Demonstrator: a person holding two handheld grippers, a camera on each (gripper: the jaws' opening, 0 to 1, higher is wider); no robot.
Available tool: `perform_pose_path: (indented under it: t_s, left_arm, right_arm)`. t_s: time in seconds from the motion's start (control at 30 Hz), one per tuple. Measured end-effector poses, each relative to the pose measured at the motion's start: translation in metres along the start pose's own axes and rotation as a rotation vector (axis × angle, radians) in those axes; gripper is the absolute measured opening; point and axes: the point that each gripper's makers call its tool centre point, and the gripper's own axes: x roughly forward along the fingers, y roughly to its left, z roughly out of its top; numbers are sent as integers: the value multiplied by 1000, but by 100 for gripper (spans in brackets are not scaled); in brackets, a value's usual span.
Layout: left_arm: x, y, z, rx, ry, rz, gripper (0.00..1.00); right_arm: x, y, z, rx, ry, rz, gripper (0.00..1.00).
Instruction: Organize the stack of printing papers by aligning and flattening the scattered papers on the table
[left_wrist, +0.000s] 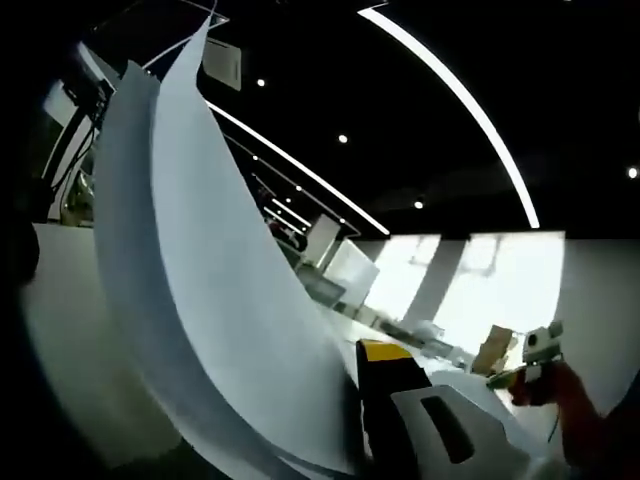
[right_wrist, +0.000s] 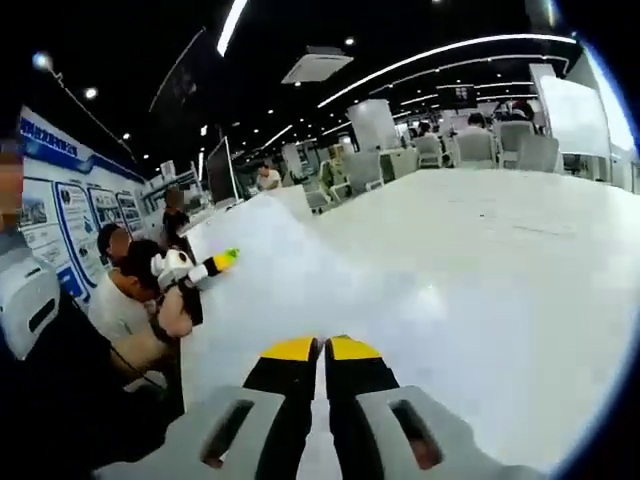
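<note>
In the left gripper view, several white printing papers (left_wrist: 220, 280) rise from the bottom and curve up toward the top left. My left gripper (left_wrist: 352, 365) is shut on their lower edge. Its right jaw, with a yellow tip, presses the sheets, and the papers hide the other jaw. In the right gripper view, my right gripper (right_wrist: 321, 352) hovers over the bare white table (right_wrist: 480, 280). Its two yellow-tipped jaws are shut together, and I see nothing between them.
A seated person (right_wrist: 125, 300) at the table's left edge holds another white gripper with a green-yellow tip (right_wrist: 190, 266). A hand in a red sleeve (left_wrist: 580, 410) holds a similar tool (left_wrist: 538, 352). Chairs (right_wrist: 480, 148) and desks stand at the far end.
</note>
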Motion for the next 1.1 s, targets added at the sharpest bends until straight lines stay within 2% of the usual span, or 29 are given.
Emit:
perform_pose_path:
  t_s: [0.1, 0.17, 0.37, 0.47, 0.57, 0.63, 0.73, 0.8, 0.9, 0.97, 1.1]
  left_arm:
    - [0, 0, 0, -1, 0, 0, 14]
    - [0, 1, 0, 0, 0, 0, 14]
    - [1, 2, 1, -1, 0, -1, 14]
    - [1, 2, 1, -1, 0, -1, 15]
    - [1, 3, 1, -4, 0, 0, 15]
    - [1, 3, 2, -7, -2, -1, 15]
    - [1, 4, 2, -6, -2, -1, 15]
    - [0, 4, 2, -7, -3, -1, 15]
    - [0, 4, 3, -11, -7, -1, 15]
    - [0, 3, 3, -13, -8, -2, 15]
    - [0, 3, 3, -13, -8, -2, 15]
  right_arm:
    - [1, -9, -7, 101, -8, 17, 0]
    - [2, -25, -15, 137, -2, -16, 0]
    - [5, -55, -41, 135, 120, -125, 1]
    - [8, -62, -54, 118, 175, -146, 0]
    - [9, -65, -55, 108, 173, -148, 0]
    - [10, -69, -50, 24, 158, -162, 0]
    - [12, -73, -48, -71, 175, -198, 0]
    - [14, -72, -49, -73, 191, -211, 0]
    - [16, -68, -46, -100, 179, -216, 0]
    - [18, -63, -37, -166, 149, -214, 0]
    - [25, -53, -21, -367, 118, -225, 0]
